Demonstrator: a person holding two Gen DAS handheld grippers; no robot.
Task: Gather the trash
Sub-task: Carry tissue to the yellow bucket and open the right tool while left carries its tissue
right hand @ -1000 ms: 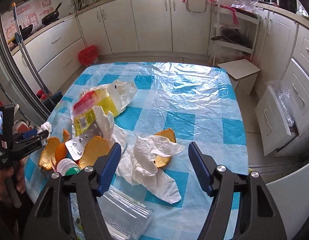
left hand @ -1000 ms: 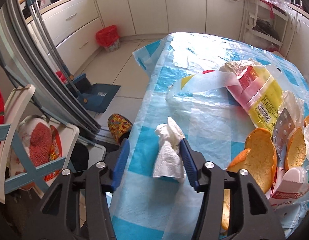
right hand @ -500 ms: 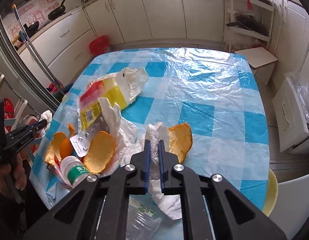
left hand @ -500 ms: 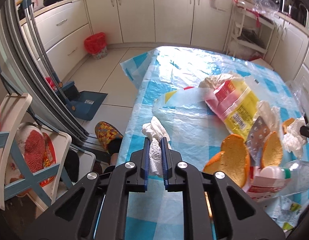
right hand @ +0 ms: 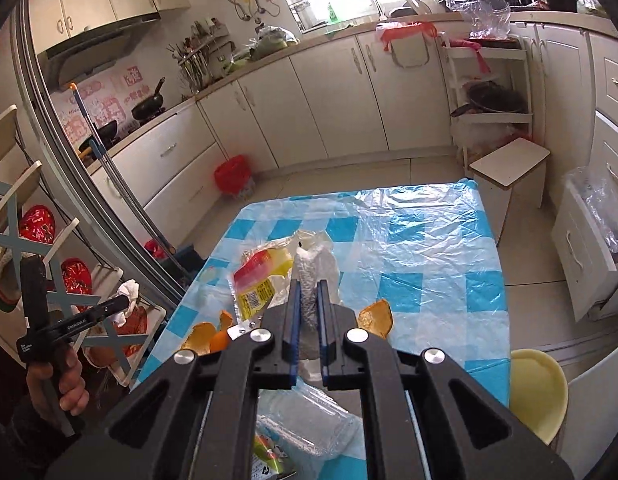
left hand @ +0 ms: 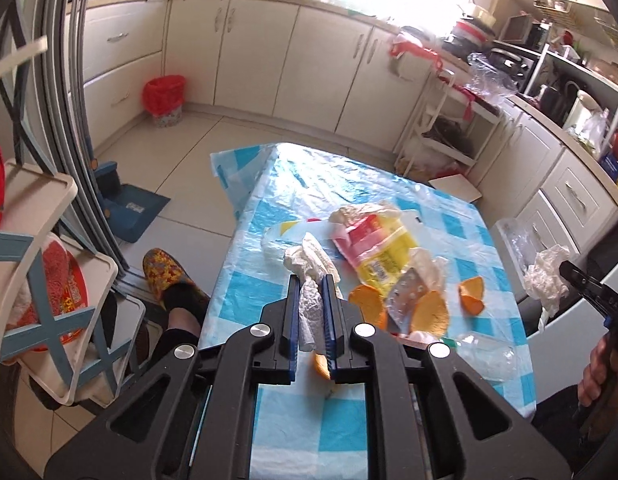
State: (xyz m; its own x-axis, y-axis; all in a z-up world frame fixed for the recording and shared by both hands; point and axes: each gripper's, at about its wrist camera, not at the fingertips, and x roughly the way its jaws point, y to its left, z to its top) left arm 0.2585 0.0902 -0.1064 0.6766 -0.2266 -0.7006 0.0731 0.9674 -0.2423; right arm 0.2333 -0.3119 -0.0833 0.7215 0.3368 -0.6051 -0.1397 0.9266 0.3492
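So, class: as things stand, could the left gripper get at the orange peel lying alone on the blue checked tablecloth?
Probably not yet. The left gripper is shut on a crumpled tissue, so its fingers are occupied. Nothing appears to block the way to the orange peel.

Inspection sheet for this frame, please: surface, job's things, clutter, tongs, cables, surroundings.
Surface: table under a blue-checked plastic cover.
Job's things: crumpled tissue in left tongs; second tissue in right tongs.
Clutter: yellow-red wrapper, orange peels, blister pack, clear bottle.
Tongs: both shut on tissue, raised above the table.
Cables: nothing seen.
Surroundings: kitchen cabinets; red-lined bin on the floor.
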